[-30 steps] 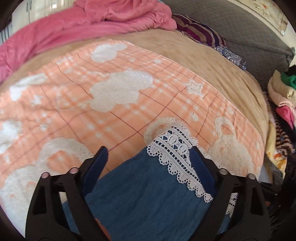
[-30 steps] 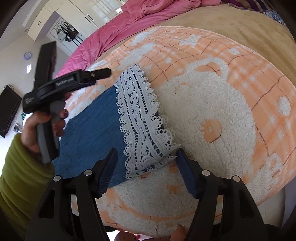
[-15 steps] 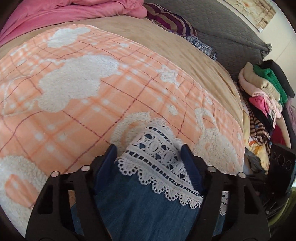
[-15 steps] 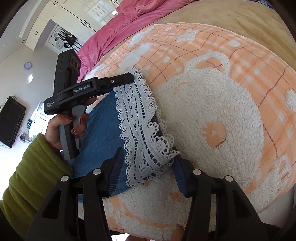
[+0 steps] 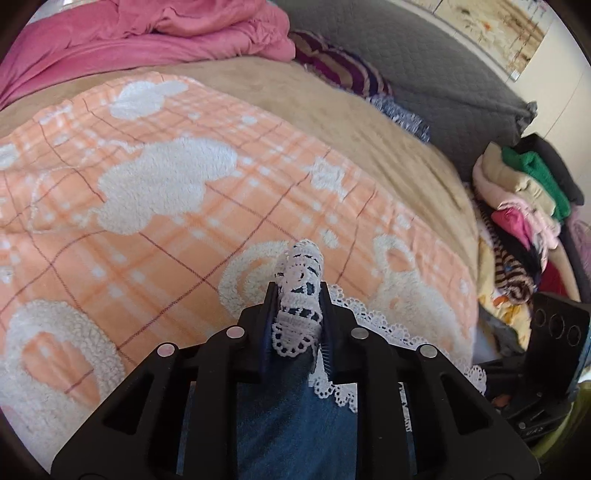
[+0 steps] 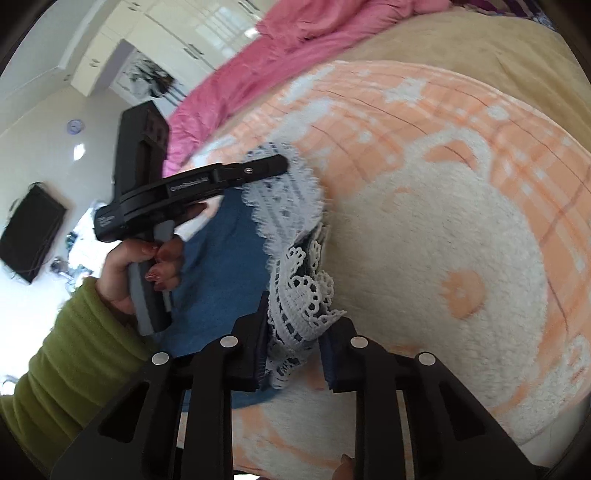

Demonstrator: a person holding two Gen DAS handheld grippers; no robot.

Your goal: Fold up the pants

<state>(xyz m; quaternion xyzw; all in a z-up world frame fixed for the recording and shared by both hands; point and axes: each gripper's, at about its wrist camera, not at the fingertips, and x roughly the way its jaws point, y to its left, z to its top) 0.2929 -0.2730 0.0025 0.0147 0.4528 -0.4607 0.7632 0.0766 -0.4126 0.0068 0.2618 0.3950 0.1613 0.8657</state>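
Observation:
Blue denim pants with a white lace hem lie on an orange plaid blanket with white fleece shapes. My left gripper is shut on the far corner of the lace hem, which bunches up between its fingers. In the right wrist view the left gripper pinches that far corner, and the denim lies beneath. My right gripper is closed on the near corner of the lace hem, the lace crumpled between its pads.
The blanket lies on a tan bedspread. A pink duvet is heaped at the back, beside a striped pillow and a grey headboard. A stack of folded clothes stands at the right.
Both grippers have gone from open around the lace hem to shut on it. The hem corners now bunch up and lift slightly off the blanket.

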